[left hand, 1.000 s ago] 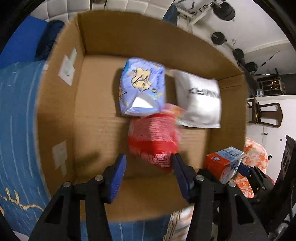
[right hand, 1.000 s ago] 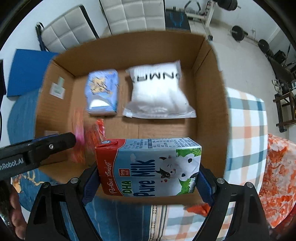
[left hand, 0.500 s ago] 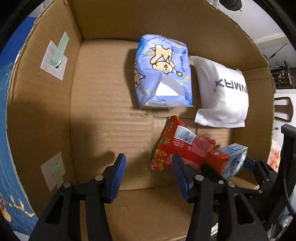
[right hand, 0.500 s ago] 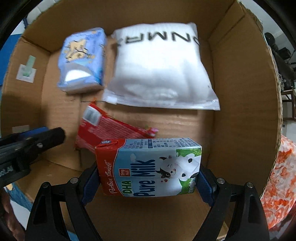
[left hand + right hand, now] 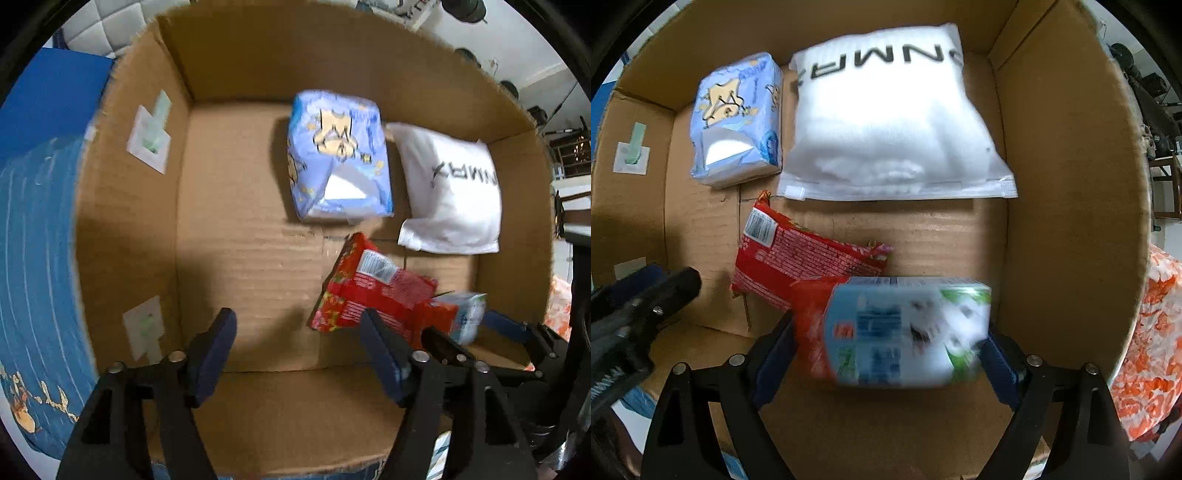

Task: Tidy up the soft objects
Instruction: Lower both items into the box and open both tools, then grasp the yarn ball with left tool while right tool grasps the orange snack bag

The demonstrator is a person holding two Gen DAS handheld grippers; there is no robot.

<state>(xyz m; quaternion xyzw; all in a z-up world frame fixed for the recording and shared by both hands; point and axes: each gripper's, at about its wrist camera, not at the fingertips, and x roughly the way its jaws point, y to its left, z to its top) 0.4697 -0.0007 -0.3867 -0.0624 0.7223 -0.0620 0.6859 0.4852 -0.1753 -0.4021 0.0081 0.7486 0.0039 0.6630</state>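
Observation:
A cardboard box (image 5: pixel 125 221) holds a blue tissue pack (image 5: pixel 340 166), a white zip bag (image 5: pixel 450 195) and a red snack packet (image 5: pixel 369 291). My left gripper (image 5: pixel 299 350) is open and empty over the box's near left floor. My right gripper (image 5: pixel 886 350) sits around a milk carton (image 5: pixel 901 328), which looks blurred and tilted between the pads; the grip cannot be judged. The carton also shows in the left wrist view (image 5: pixel 461 317), beside the red packet. The same packs show in the right wrist view: tissue pack (image 5: pixel 738 118), white bag (image 5: pixel 890 118), red packet (image 5: pixel 798 262).
The box walls (image 5: pixel 1071 184) rise on all sides. A blue mat (image 5: pixel 33 258) lies left of the box. An orange patterned cloth (image 5: pixel 1156 350) lies to its right. The left gripper's body (image 5: pixel 635 306) shows at the left in the right wrist view.
The red packet dropped from my left gripper into the box a second ago. The milk carton has moved lower into the box and now looks blurred and tilted. My left gripper has pulled back slightly.

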